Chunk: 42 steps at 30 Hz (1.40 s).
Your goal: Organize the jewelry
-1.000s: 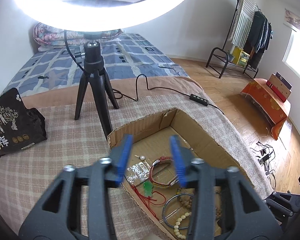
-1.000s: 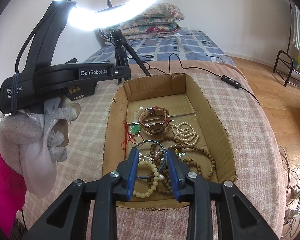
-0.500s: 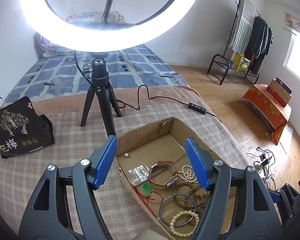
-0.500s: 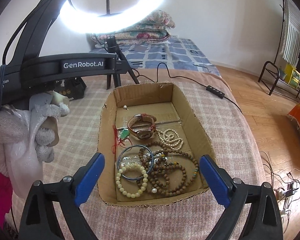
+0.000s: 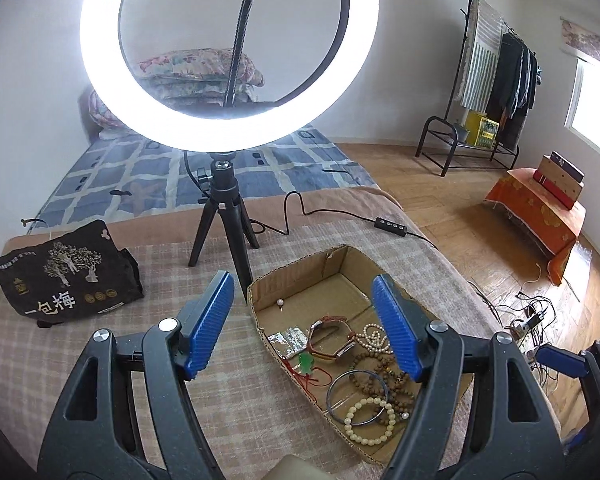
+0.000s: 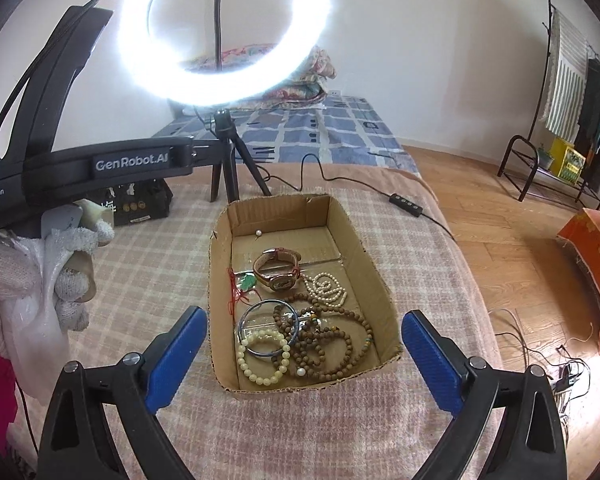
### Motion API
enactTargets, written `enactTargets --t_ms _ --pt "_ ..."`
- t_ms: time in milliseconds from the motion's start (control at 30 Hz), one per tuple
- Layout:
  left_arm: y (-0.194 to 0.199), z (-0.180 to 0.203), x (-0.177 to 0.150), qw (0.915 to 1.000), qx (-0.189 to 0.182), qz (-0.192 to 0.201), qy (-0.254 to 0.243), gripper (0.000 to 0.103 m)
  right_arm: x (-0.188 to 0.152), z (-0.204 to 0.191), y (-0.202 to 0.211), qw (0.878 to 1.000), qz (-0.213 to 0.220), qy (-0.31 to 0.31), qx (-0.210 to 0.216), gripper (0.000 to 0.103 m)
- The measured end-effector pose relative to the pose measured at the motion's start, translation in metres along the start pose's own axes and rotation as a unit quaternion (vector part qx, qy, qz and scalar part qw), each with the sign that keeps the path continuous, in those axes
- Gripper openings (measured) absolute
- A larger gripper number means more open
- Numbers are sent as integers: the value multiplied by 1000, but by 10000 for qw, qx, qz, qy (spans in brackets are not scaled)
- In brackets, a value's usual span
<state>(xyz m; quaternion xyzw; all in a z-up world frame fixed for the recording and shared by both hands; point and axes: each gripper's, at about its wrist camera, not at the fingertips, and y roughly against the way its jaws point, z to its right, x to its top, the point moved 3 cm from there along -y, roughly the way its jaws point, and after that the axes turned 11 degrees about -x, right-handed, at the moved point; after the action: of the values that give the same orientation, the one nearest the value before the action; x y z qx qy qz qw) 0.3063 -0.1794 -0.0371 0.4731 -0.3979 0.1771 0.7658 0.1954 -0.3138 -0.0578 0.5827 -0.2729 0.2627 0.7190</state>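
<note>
I see both hand-held grippers held above the plaid blanket (image 6: 148, 280), each with its blue pads spread and nothing between them. The right hand-held gripper (image 6: 304, 356) has just been opening; its jaws stand very wide, wider than the near end of the cardboard box (image 6: 364, 256), which sits just beyond and below the fingertips. The left hand-held gripper (image 5: 304, 324) has been opening too, less widely, and it looks at the same box (image 5: 300, 276) from its left side, with the box's near-left wall showing in the gap between its pads.

All the jewelry lies in the box, none of it touched. At the near end a cream bead bracelet (image 6: 264, 356) overlaps a blue-grey bangle (image 6: 268, 328), with a heap of brown wooden beads (image 6: 332, 340) just beside them to the right. Further in lie a wristwatch (image 6: 278, 274), a white pearl strand (image 6: 326, 290) to its right, and a green pendant on red cord (image 6: 246, 282) to its left. A single pearl pin (image 6: 258, 233) rests near the far wall.

A ring light on a tripod (image 6: 224, 36) stands on the blanket beyond the box. A gloved hand (image 6: 32, 280) holds the left device at the edge of the right view.
</note>
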Motion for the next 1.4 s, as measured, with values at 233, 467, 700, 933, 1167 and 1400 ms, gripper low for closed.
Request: enactTargets --t_ms 233,467,700,933,1167,1400 --pt "39 3 0 9998 114 139 -87 83 4 6 32 9996 228 -36 -169 102" --pt "77 5 -11 9995 229 170 -118 85 3 11 66 9982 467 -6 -371 103" --pt "116 17 -31 9991 249 220 -257 85 -2 23 85 9971 579 -159 -476 103" --pt "145 34 -56 9985 256 246 -418 85 -4 34 91 9960 627 -289 -569 103" --pt "167 49 -77 9984 203 215 -479 86 -8 37 98 9945 733 -308 -687 103" --pt "187 67 -89 9971 132 375 -651 102 -11 30 105 9938 833 -227 -704 103"
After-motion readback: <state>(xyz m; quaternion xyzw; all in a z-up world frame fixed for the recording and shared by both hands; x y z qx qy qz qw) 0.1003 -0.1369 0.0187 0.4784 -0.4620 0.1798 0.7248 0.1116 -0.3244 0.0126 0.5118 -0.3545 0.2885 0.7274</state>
